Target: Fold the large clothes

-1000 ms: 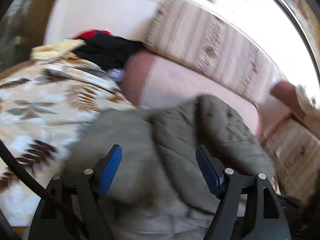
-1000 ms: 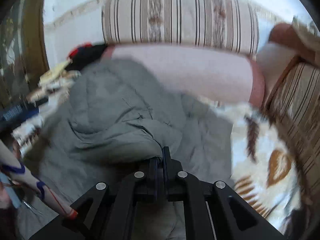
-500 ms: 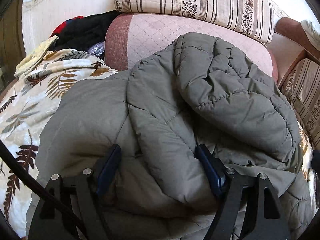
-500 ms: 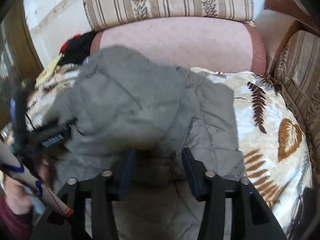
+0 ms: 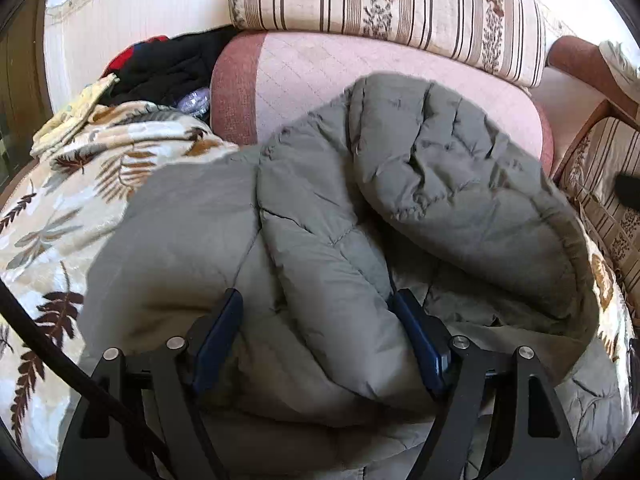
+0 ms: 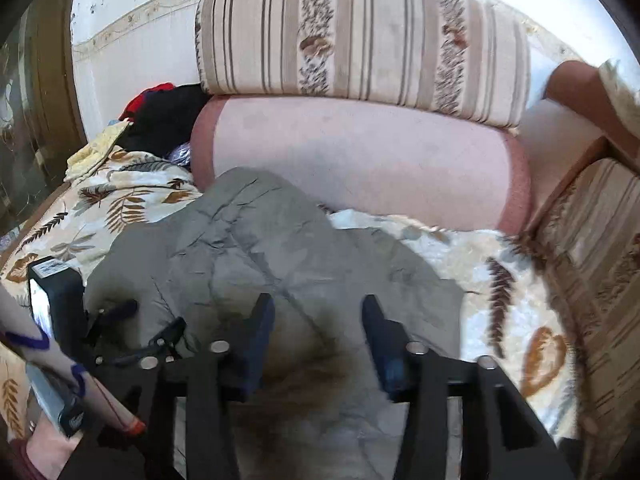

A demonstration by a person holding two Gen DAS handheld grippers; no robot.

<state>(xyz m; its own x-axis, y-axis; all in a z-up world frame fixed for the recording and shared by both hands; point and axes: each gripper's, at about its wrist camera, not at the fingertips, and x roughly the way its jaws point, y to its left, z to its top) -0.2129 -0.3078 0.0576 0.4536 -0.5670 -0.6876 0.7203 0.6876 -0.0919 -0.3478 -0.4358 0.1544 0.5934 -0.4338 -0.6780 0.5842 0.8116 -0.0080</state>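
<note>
Right tongs (image 6: 318, 334) have let go of the grey puffer jacket (image 5: 320, 248); jaws have just been closing partway, hovering over the fabric, nothing pinched. Left tongs (image 5: 316, 332) stay wide, straddling a thick fold of it; we can't tell if the pads actually grip. Jacket now lies bunched on the leaf-print blanket (image 5: 60, 200) against the pink bolster (image 6: 360, 152). We judge that fold placed; next comes a regrasp.

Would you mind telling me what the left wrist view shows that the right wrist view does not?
Left wrist only: the thick fold of grey jacket clamped in the left gripper. Right wrist only: the right gripper close up, jaws just closing with nothing between them, and a sleeve. Both: the jacket, leaf-patterned blanket, striped cushion, pink cushion.
</note>
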